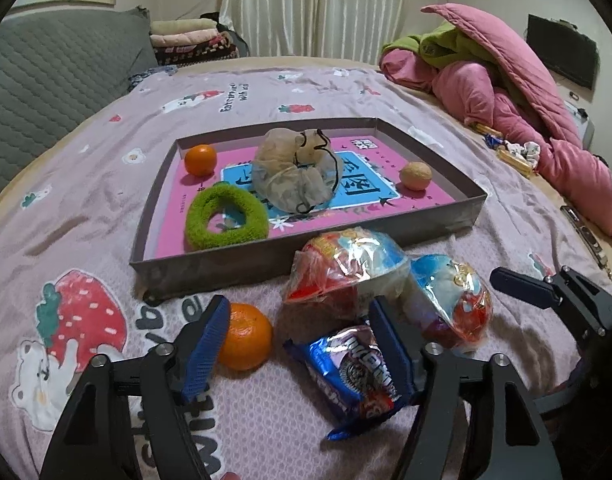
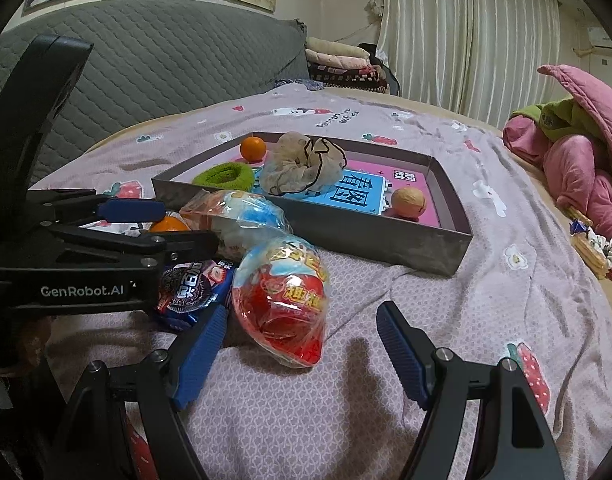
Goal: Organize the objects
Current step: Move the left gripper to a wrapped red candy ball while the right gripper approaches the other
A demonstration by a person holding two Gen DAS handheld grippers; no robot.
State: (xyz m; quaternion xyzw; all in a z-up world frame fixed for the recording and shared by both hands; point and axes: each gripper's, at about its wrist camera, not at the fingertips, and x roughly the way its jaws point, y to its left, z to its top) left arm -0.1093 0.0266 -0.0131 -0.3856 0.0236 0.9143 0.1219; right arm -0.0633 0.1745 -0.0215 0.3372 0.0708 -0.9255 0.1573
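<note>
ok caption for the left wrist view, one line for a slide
Open left gripper over a blue cookie packet and orange on the bedspread, near a half-filled shallow box.

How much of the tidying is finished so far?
Partly. The shallow box already holds an orange, a green scrunchie, a mesh pouch and a walnut. Both grippers, left and right, are open and empty. A second orange, cookie packet and two wrapped snacks remain outside.

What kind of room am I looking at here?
Most likely a bedroom: everything lies on a bed with a strawberry-print sheet, against a grey quilted headboard, with a pink duvet heaped at the side.
</note>
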